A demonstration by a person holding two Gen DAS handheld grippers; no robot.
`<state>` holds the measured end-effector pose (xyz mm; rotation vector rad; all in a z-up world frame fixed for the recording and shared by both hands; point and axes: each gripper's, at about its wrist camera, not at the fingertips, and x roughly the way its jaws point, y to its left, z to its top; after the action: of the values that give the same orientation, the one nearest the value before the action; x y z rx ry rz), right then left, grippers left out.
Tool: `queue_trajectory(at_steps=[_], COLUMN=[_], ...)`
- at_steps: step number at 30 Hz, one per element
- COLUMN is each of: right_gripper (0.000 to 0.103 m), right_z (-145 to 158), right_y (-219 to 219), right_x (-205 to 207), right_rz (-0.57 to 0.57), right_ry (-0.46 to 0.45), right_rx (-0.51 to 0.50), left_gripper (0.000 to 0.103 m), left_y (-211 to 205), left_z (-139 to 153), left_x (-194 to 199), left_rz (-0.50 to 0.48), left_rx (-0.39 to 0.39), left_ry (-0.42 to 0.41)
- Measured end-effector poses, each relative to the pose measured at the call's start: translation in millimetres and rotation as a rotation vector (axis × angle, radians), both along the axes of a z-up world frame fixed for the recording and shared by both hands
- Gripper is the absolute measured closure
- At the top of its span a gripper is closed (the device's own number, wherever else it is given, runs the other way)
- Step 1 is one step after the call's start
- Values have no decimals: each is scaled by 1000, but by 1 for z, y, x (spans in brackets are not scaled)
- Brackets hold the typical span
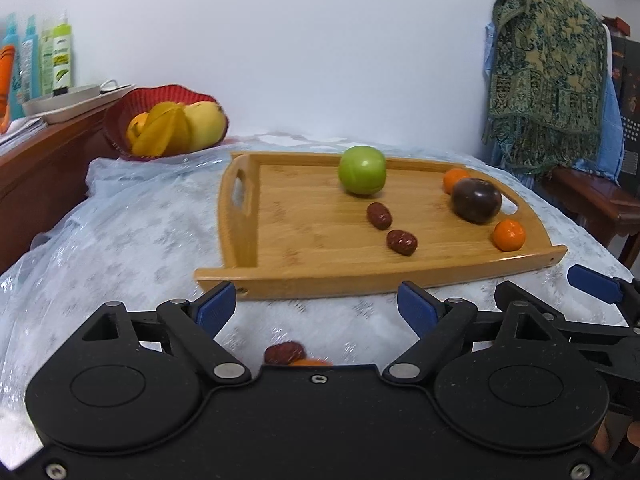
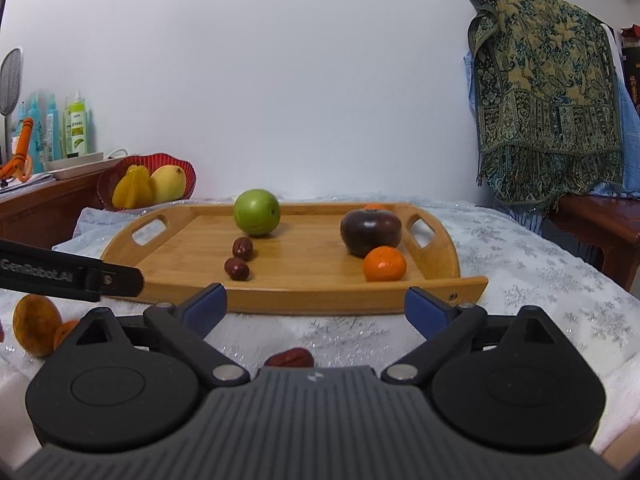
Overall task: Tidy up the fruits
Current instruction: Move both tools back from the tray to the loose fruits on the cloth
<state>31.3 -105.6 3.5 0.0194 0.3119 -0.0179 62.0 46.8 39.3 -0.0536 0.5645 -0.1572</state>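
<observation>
Both the left gripper point(image 1: 316, 306) and right gripper point(image 2: 316, 306) hang spread and empty before the wooden tray point(image 2: 320, 298), while a light, wrinkled, probably firm red date point(image 2: 290, 358) on the tablecloth point(image 2: 520, 264) just beneath wants pinching across its short middle.

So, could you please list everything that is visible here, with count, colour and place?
wooden tray: 1, light brown, on the table
green apple: 1, green, tray back
dark fruit: 1, dark purple, tray right
mandarins: 2, orange, tray right
red dates: 2, dark red, tray centre
loose date: 1, red, on the tablecloth
red basket: 1, holding yellow fruit, back left
patterned cloth: 1, green, hanging right
left gripper: jaws open
right gripper: jaws open
</observation>
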Motion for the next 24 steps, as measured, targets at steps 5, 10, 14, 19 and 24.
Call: queue_trajectory(at_steps=[5, 10, 14, 19, 24], right_gripper=[2, 2, 4, 9, 14], right_z=[-6, -11, -13, -17, -20], right_y=[7, 14, 14, 15, 18], right_x=[1, 4, 5, 5, 6], right_rz=[14, 25, 29, 39, 47], right_ry=[15, 34, 54, 82, 97], right_rx=[-26, -60, -62, -58, -65], left_gripper=[15, 15, 15, 15, 14], left_y=[11, 13, 12, 13, 17], left_z=[-4, -7, -8, -9, -11], left_x=[-8, -18, -27, -38, -46], left_rz=[17, 16, 4, -2, 6], left_rx=[-21, 17, 52, 67, 89], left_ry=[0, -26, -46, -62, -74])
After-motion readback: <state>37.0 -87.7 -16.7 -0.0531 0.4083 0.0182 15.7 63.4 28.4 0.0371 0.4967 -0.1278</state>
